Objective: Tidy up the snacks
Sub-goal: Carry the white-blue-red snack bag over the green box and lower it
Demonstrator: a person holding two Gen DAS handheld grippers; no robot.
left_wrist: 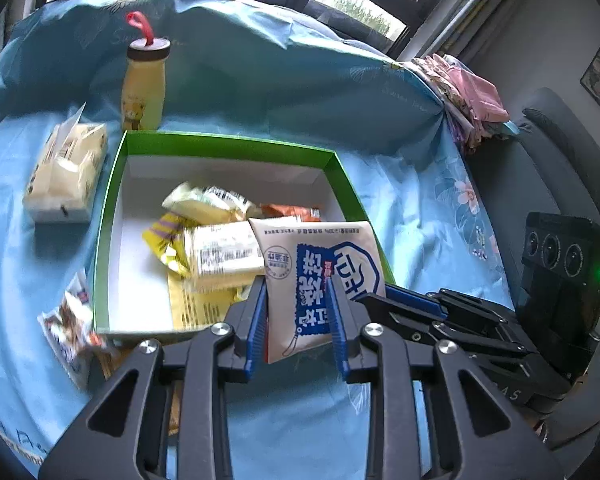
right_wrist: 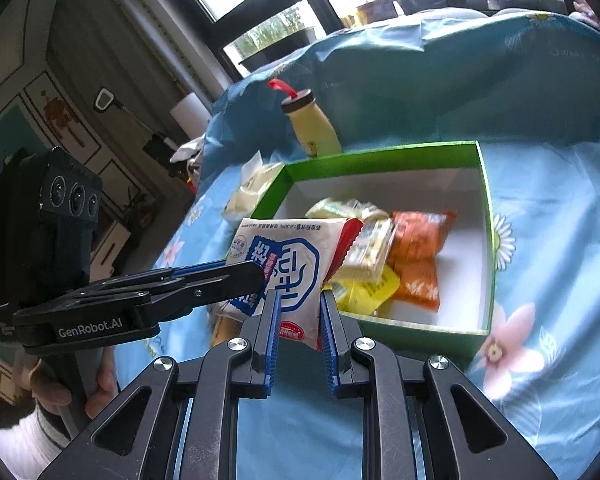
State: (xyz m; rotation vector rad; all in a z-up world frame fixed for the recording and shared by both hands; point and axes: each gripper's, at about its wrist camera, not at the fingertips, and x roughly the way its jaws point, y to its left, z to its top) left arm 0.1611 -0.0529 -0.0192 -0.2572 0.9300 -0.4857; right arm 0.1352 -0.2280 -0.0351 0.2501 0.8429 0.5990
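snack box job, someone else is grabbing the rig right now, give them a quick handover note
Left gripper and right gripper: both shut on the white and blue packet, held together above the near edge of the green box.
Done: several yellow packets and an orange packet lie in the box.
Left: drop this packet in; then the patterned packet by the box's near left corner. The wrapped pack and yellow bottle also sit outside.

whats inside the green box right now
Inside the green box: pale yellow snack packets, an orange packet and a flat yellow packet. The held white-and-blue packet hides the near corner.
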